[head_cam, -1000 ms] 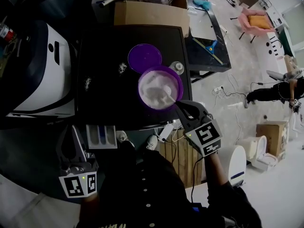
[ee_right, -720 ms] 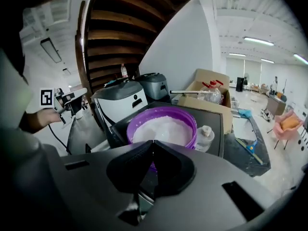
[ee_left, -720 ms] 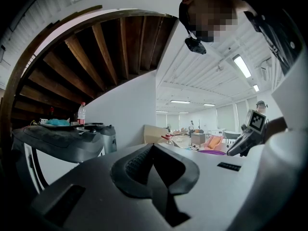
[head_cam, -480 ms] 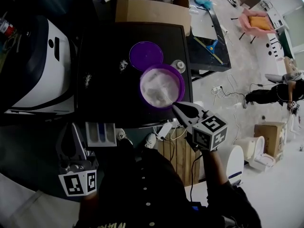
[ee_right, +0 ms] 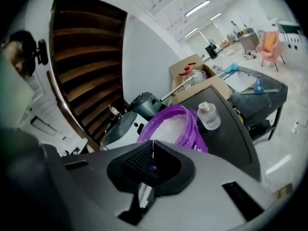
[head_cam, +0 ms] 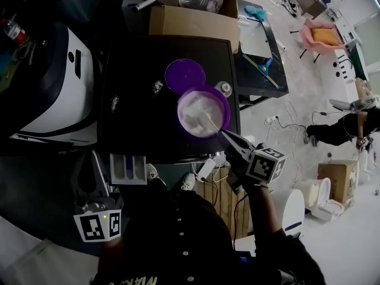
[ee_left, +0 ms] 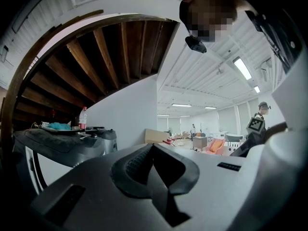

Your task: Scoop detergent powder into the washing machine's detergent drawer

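Note:
A purple tub of white detergent powder stands on the black table, with its purple lid lying just behind it. My right gripper is at the tub's near right rim, shut on the handle of a white scoop whose bowl dips into the powder. In the right gripper view the tub fills the space just past the closed right gripper. The white detergent drawer juts out below the table's front edge. My left gripper hovers left of the drawer, shut and empty; the left gripper looks level across the room.
A white and dark washing machine sits left of the table. A small clear bottle stands right of the lid. Spilled powder dots the tabletop. A cardboard box stands behind, and a person is on the floor at far right.
My right gripper has rolled about its own axis, its marker cube turning to show another face, while the scoop stayed in the tub. The left gripper has kept still.

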`<action>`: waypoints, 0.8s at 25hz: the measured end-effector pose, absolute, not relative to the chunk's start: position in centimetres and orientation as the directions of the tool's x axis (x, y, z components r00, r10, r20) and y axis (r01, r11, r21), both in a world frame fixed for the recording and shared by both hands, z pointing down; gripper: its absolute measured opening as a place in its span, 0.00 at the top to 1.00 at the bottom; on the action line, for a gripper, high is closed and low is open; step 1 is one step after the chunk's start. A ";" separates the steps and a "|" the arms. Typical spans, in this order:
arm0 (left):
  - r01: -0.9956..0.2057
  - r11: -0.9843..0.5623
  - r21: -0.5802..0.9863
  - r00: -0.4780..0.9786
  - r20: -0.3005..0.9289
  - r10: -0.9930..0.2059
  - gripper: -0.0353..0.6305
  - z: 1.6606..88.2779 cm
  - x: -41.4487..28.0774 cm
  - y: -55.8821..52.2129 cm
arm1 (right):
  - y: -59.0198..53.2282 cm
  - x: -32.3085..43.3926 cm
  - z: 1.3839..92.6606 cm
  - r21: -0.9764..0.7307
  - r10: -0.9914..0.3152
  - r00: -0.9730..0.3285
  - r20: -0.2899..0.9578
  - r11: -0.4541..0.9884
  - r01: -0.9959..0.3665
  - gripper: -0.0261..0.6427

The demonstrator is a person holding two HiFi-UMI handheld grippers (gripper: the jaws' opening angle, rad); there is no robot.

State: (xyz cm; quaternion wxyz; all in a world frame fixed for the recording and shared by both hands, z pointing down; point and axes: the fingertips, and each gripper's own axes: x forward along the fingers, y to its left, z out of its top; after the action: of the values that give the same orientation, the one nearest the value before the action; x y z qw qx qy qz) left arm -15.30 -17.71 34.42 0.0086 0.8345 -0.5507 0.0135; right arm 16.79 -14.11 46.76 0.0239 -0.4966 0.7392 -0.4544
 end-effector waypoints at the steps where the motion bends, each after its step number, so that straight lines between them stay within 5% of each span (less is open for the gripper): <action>1: -0.921 -0.390 -0.001 0.390 0.022 -0.921 0.93 34.1 -15.4 -17.7 | -14.1 16.9 46.5 -0.732 -0.770 -0.510 0.383 0.083 -0.676 0.91; 20: -0.970 -0.241 -0.024 0.242 -0.064 -0.968 0.92 30.9 -20.8 -13.9 | -15.4 10.5 39.6 -0.814 -0.721 -0.676 0.152 0.297 -0.500 0.92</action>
State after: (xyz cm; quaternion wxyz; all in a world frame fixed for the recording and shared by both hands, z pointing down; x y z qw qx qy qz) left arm -20.80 -13.92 30.94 -0.0294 0.7875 -0.6154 -0.0178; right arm 10.48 -15.36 39.57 0.1222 -0.3835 0.7958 -0.4524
